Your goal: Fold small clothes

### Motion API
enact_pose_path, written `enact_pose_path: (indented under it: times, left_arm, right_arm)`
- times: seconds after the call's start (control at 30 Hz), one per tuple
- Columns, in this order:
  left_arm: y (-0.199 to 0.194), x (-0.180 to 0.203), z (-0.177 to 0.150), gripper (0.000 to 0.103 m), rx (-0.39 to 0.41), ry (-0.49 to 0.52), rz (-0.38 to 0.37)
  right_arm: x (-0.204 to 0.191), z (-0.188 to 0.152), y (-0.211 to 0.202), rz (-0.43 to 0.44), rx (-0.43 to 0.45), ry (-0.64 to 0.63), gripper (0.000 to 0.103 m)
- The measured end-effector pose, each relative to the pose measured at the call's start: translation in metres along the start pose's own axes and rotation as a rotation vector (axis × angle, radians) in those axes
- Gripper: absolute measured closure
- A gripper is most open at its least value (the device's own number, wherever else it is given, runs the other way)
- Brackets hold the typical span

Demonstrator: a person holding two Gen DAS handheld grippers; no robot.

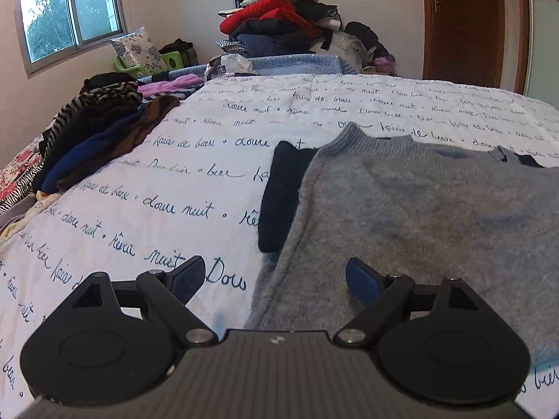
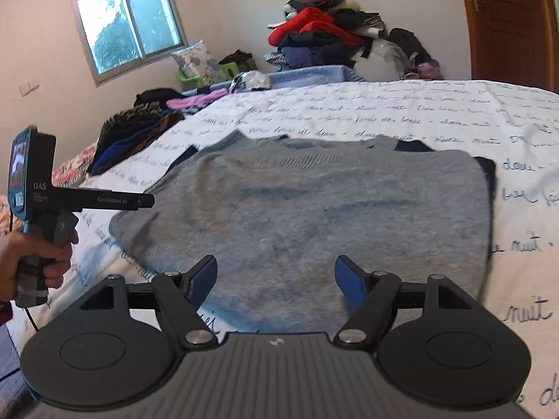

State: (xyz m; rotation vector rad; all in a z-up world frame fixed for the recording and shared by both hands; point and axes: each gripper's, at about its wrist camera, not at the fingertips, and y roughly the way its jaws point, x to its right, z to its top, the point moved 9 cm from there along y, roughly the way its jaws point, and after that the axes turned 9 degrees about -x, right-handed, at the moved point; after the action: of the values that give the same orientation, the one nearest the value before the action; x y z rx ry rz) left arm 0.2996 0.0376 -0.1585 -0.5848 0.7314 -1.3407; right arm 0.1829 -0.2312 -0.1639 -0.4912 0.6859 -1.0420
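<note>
A grey knit sweater (image 2: 314, 209) lies flat on the bed, neck to the far side, on top of a dark navy garment (image 1: 279, 195) whose edges show beside it (image 2: 487, 171). My left gripper (image 1: 276, 279) is open and empty over the sweater's near left edge (image 1: 419, 216). It also shows in the right wrist view (image 2: 139, 200), held in a hand at the left. My right gripper (image 2: 276, 279) is open and empty just above the sweater's near hem.
The white bedspread (image 1: 157, 188) has blue script on it. A heap of folded dark clothes (image 1: 91, 136) lies at the bed's left edge. A tall pile of clothes (image 2: 325, 38) stands against the far wall. A wooden door (image 2: 506, 24) is at the right.
</note>
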Motion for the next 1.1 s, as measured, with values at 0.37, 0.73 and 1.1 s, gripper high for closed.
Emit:
enact_pose_path:
  times: [0.37,0.73,1.1]
  left_arm:
    - [0.006,0.0,-0.022,0.014,-0.035,0.025,-0.019]
    - [0.004,-0.01,-0.021,0.011,-0.029,0.021,-0.032]
    - [0.034,-0.053,0.031,0.01,-0.072,-0.116,-0.182]
  right_arm:
    - [-0.005,-0.014,0.009,-0.046,-0.047,0.014,0.027]
    - [-0.049,-0.01,0.017,-0.037,-0.065,-0.104,0.026]
    - [-0.135,0.004,0.055,-0.112,-0.034,-0.365,0.025]
